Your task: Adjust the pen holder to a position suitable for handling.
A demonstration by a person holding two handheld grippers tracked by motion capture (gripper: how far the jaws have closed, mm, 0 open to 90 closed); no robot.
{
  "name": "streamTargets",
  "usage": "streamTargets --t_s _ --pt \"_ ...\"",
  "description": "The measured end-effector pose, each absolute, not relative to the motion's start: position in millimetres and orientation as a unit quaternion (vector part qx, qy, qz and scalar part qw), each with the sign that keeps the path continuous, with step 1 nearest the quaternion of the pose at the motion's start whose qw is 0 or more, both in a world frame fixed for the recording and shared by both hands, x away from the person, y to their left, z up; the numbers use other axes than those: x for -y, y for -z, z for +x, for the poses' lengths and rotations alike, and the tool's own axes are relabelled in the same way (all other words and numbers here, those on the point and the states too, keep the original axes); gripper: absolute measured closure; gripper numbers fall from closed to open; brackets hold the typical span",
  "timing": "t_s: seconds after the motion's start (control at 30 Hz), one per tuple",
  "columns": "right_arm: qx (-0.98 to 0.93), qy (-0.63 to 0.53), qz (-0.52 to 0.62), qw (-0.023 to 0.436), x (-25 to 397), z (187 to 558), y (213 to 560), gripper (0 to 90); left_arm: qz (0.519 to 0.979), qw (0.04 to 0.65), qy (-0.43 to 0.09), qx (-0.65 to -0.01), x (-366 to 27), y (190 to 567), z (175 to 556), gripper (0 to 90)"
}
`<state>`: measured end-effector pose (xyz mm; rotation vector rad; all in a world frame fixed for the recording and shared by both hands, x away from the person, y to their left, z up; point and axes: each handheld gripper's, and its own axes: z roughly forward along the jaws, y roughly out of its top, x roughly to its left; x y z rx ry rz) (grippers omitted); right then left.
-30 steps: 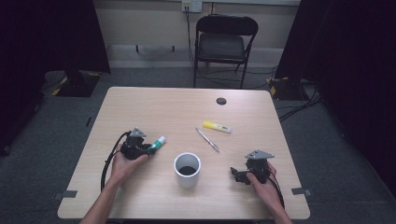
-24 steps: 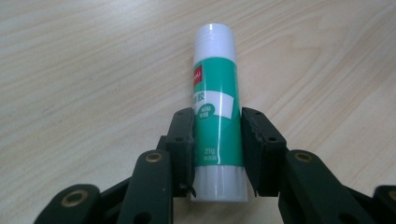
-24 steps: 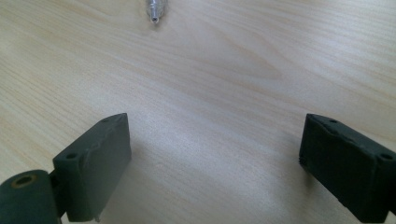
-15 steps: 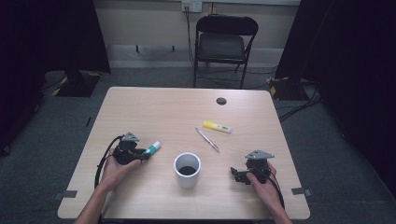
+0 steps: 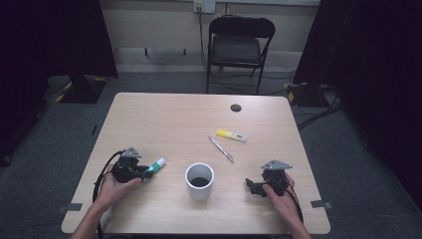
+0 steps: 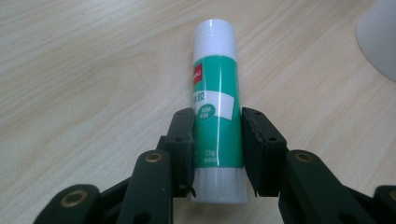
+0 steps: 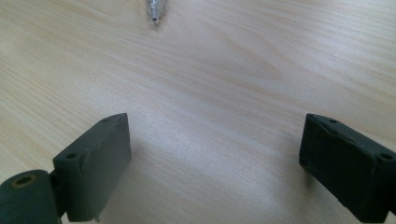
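Note:
A green and white glue stick [image 6: 217, 112] lies low over the wooden table [image 5: 164, 119], its white cap pointing away from me. My left gripper [image 6: 217, 140] is shut on its lower half, one jaw on each side. In the high view this gripper [image 5: 148, 172] sits at the front left with the glue stick [image 5: 157, 165] sticking out toward the white cup [image 5: 199, 180]. My right gripper [image 5: 251, 186] rests at the front right, right of the cup. Its jaws stand wide apart over bare wood [image 7: 215, 154], holding nothing.
A silver pen [image 5: 221, 149] and a yellow marker [image 5: 231, 135] lie behind the cup; the pen's tip [image 7: 153, 9] shows ahead of the right gripper. The cup's rim [image 6: 378, 37] is at the left gripper's right. A black grommet [image 5: 236, 107] and a chair [image 5: 235, 45] are farther back.
My left gripper has drawn the glue stick a little to the left and toward the table's front edge. The right gripper has stayed in place.

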<state>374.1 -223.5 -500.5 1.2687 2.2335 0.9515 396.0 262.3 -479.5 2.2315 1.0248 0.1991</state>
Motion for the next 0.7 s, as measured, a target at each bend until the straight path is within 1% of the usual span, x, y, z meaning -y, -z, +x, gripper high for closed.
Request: streamTargets --t_s 0.07,0.13,0.27,0.5,0.7 --pt "-0.799 -0.340 0.454 0.200 223.5 374.1 500.5 8.1 0.849 0.341 -0.075 -0.395 -262.2 479.9 396.3 65.3" --pt "-0.799 -0.340 0.453 0.200 223.6 374.1 500.5 8.0 0.847 0.346 -0.075 -0.396 -261.1 479.3 398.6 62.6" --pt "-0.799 -0.340 0.454 0.200 223.6 374.2 500.5 8.0 0.851 0.341 -0.078 -0.391 -255.0 476.9 403.8 58.7" --pt "-0.799 -0.340 0.453 0.200 223.6 374.2 500.5 8.0 0.847 0.353 -0.086 -0.387 -243.1 471.7 416.8 58.1" --pt "-0.799 -0.340 0.453 0.200 223.6 374.2 500.5 8.1 0.850 0.349 -0.088 -0.385 -231.6 471.7 425.5 59.2"
